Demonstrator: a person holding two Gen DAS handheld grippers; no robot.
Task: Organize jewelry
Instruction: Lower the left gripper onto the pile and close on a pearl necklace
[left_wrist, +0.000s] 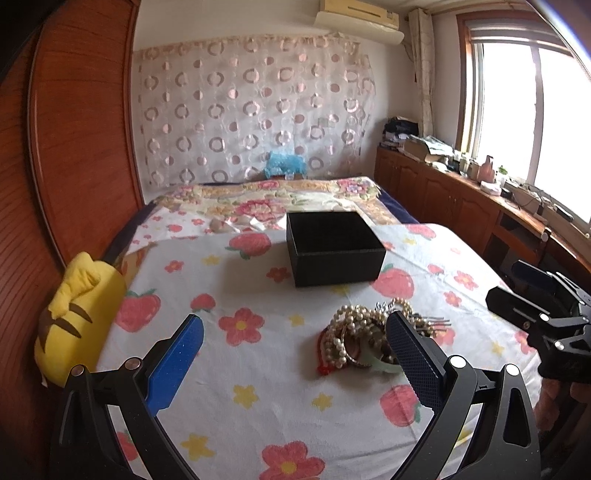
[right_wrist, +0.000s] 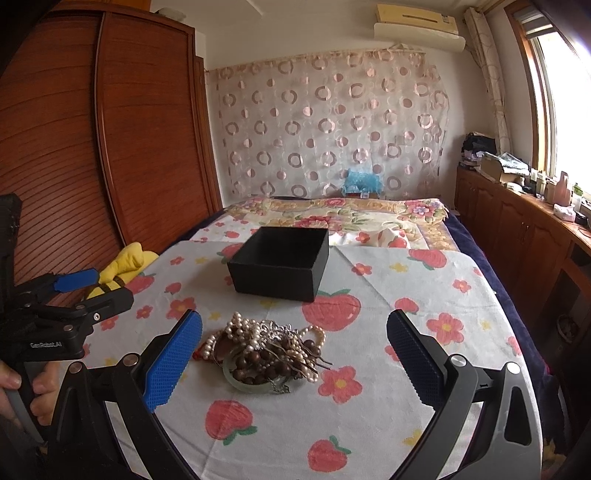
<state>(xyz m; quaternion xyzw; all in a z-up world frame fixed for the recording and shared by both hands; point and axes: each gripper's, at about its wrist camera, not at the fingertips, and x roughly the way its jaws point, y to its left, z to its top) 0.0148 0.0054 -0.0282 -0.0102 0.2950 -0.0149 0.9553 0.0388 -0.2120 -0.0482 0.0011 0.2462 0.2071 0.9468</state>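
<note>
A tangled pile of jewelry lies on the strawberry-print sheet: pearl strands, dark wooden beads, a pale green bangle, silver pieces. It also shows in the left wrist view. An open black box stands behind it, also in the left wrist view. My right gripper is open, its jaws wide around the pile and above it. My left gripper is open, with the pile by its right finger. Each gripper shows in the other's view: the left, the right.
A yellow plush toy lies at the bed's left edge by the wooden wardrobe. A floral blanket covers the far bed. Wooden cabinets with clutter run along the window on the right.
</note>
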